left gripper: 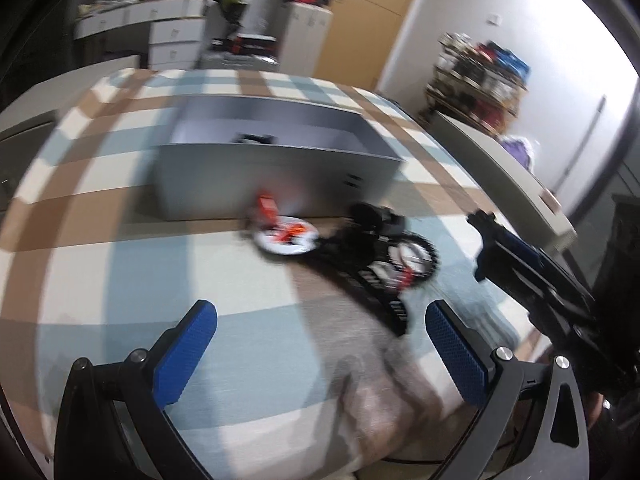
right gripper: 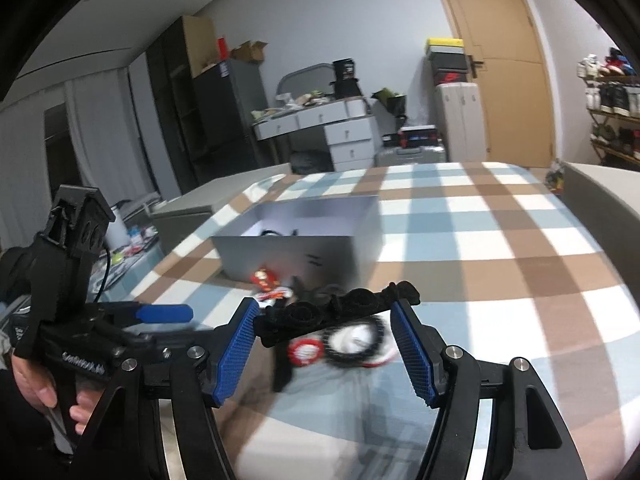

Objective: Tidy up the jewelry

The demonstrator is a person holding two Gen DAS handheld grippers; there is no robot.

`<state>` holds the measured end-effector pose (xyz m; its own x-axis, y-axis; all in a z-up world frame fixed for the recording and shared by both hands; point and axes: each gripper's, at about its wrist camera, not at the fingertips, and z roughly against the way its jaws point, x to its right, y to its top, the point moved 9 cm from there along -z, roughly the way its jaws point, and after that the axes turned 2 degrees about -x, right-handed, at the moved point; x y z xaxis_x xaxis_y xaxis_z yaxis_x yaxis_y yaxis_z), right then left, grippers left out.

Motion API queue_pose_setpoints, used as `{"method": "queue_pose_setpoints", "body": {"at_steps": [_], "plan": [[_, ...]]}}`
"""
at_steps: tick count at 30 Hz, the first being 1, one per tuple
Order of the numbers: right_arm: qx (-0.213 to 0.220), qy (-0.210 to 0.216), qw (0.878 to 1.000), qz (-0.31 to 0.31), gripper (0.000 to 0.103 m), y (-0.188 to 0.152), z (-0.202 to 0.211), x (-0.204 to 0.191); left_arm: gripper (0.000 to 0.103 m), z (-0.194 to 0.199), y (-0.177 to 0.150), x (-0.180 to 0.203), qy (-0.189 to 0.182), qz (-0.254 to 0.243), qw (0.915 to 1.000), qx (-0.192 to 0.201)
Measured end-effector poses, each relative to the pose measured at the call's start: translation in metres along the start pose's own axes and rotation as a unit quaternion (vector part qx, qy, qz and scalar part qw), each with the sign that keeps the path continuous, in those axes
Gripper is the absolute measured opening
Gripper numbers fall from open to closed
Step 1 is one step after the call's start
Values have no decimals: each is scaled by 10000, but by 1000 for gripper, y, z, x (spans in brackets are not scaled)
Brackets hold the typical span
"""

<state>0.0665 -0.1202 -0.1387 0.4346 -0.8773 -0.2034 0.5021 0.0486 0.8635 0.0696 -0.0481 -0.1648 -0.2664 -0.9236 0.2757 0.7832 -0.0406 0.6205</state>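
In the right wrist view my right gripper point(right gripper: 324, 350) is shut on a black velvety strip point(right gripper: 336, 310) that spans from pad to pad and hangs just above the jewelry pile. Below it lie a red-and-white round piece point(right gripper: 306, 354) and a black-rimmed white ring point(right gripper: 356, 340). An open grey box point(right gripper: 288, 252) stands behind them with a dark item inside. My left gripper point(left gripper: 326, 336) is open over the plaid cover with nothing between its pads, short of the blurred pile point(left gripper: 286, 236) and the grey box point(left gripper: 276, 176). The right gripper's fingers point(left gripper: 516, 248) reach in from the right.
Everything rests on a bed with a blue, brown and white plaid cover point(right gripper: 500, 240). A person's hand point(right gripper: 36, 392) holds the left gripper's handle. White drawers point(right gripper: 344, 136), a wooden door point(right gripper: 504, 64) and a shoe rack point(right gripper: 612, 112) stand beyond the bed.
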Motion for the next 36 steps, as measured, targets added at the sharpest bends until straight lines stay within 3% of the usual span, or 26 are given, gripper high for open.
{"method": "queue_pose_setpoints", "body": {"at_steps": [4,8,10,12,22,33,36], "plan": [[60,-162,9998,-119,67,-1,8,19,102,-16,4,17,88,-226,9995,-191],[115,-220,9995,-208,67,-2,15,31,101,-36,1,17,702,-526,9946,-550],[147,-206,9994,-225,67,-2,16,34,100,-41,-1,16,728,-532,9939,-642],[170,-186,9995,-205,67,-1,17,33,93,-38,-1,15,624,-539,9947,-611],[237,11,9996,-139,67,0,15,22,34,-7,-18,-15,745,-479,9934,-725],[200,128,9997,-85,67,1,12,12,32,9,-16,-27,588,-40,9954,-760],[192,129,9997,-71,67,2,12,10,44,5,-6,-12,311,-189,9970,-688]]}}
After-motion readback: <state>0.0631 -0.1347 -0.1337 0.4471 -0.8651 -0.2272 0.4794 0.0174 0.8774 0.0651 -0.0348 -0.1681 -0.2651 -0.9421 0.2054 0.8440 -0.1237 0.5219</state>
